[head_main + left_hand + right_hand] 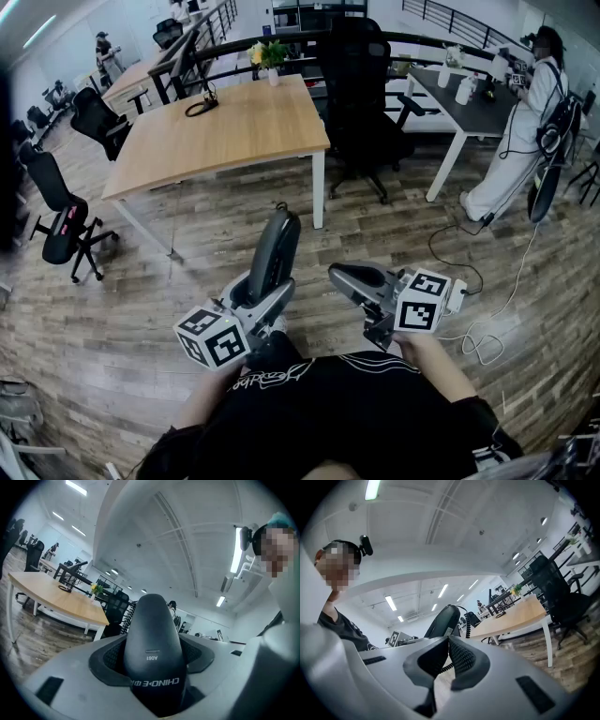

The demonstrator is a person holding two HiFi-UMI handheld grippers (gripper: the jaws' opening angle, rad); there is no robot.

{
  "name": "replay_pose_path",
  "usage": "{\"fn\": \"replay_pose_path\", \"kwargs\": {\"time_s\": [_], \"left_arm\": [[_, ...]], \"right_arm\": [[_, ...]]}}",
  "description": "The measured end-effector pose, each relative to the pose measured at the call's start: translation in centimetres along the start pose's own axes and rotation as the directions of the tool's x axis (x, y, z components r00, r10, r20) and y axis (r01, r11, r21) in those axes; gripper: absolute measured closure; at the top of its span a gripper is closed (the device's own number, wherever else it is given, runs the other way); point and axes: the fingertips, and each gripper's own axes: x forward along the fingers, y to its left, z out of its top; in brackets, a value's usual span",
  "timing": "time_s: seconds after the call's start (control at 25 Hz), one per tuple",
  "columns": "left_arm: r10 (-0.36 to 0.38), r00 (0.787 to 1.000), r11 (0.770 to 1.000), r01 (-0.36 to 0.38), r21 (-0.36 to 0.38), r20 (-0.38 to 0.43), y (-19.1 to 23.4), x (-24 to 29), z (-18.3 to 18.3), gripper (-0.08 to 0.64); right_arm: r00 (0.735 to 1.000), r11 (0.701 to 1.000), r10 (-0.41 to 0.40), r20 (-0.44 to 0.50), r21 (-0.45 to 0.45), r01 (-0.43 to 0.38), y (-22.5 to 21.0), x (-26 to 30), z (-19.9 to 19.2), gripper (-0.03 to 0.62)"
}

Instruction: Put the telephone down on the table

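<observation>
Jaws of the left gripper (261, 298) stand wide, clamped on the black telephone (276, 246), which sticks up in the air, well short of the wooden table (234, 131). Right gripper (337, 273) is pinched together, empty. Both are held level at chest height.

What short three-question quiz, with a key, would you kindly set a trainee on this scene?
1. True or false: the right claw is shut on the telephone handset.
2. What stands on the wooden table? A) a flower pot B) a kettle C) a football
3. Short answer: is the handset resting on the table yet?
Key: 1 false, it is shut on nothing; the left claw grips the handset. 2 A. 3 No, it is held in the air, short of the table.
</observation>
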Motion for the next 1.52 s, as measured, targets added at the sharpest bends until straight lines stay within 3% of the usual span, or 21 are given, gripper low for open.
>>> {"fn": "replay_pose_path", "kwargs": {"time_s": [0.2, 0.56, 0.84, 1.16, 1.52], "left_arm": [[-0.001, 0.999, 1.0, 0.001, -0.013, -0.044, 0.2, 0.4, -1.2, 0.275], [0.031, 0.999, 0.999, -0.03, 0.013, -0.03, 0.2, -1.4, -0.7, 0.275], [0.06, 0.998, 0.997, -0.061, -0.04, -0.031, 3.3, -0.9, -1.8, 0.275], [0.083, 0.995, 0.99, -0.089, -0.107, -0.058, 10.1, 0.9, -0.6, 0.275], [0.132, 0.989, 0.98, -0.141, -0.138, -0.067, 22.8, 6.0, 3.4, 0.275]], "right_arm": [[1.0, 0.999, -0.001, 0.0, 0.032, 0.001, -0.2, 0.1, -0.7, 0.552], [0.999, 0.999, 0.035, -0.024, 0.013, -0.035, 0.7, 1.2, -1.2, 0.552], [0.997, 0.998, 0.048, -0.061, 0.036, -0.045, -1.1, 2.9, -2.7, 0.552], [0.997, 0.995, 0.019, -0.078, 0.097, -0.011, -6.3, 8.1, -1.9, 0.552], [0.994, 0.986, 0.007, -0.107, 0.164, 0.011, -17.3, 17.7, 0.8, 0.551]]}}
